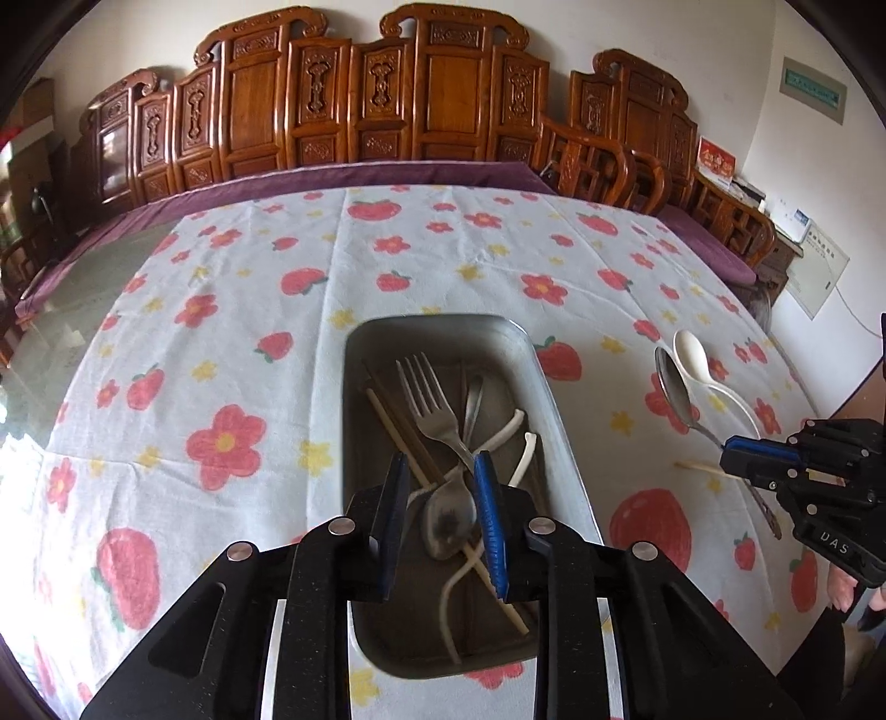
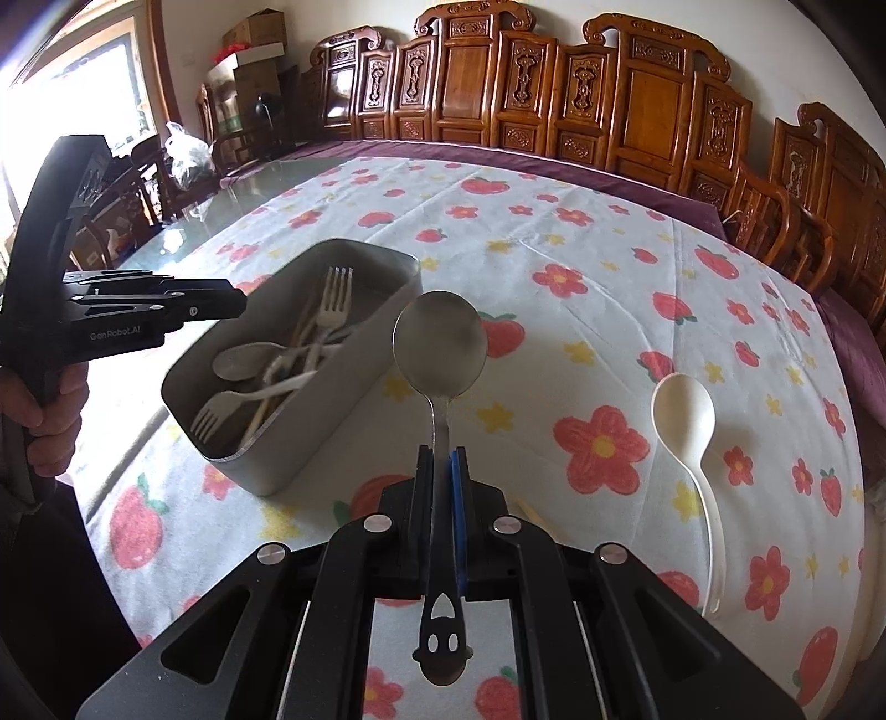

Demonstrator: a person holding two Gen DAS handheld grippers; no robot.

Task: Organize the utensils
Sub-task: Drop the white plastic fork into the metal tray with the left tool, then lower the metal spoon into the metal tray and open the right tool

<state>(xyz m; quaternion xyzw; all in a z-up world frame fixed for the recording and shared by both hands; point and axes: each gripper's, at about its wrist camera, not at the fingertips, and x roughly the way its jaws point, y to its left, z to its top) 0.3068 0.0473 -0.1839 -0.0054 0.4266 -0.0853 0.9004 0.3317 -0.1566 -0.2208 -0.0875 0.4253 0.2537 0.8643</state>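
I've got the right gripper clamped on the metal spoon, lifted beside the tin; left gripper hangs apart over it; next, drop spoon in, then fetch the white spoon.

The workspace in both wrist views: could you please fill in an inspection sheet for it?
Surface: tablecloth with a strawberry and flower print, over a glass-topped table.
Job's things: metal tray holding metal forks, a metal spoon, chopsticks and white utensils; steel spoon held in the air; white spoon lying on the cloth; one chopstick on the cloth.
Clutter: nothing seen on the cloth.
Grippers: left tongs open above the tray; right tongs shut on the steel spoon's handle.
Cables: one thin cord by the wall at the right in the left wrist view.
Surroundings: carved wooden chairs, cardboard boxes, a window.
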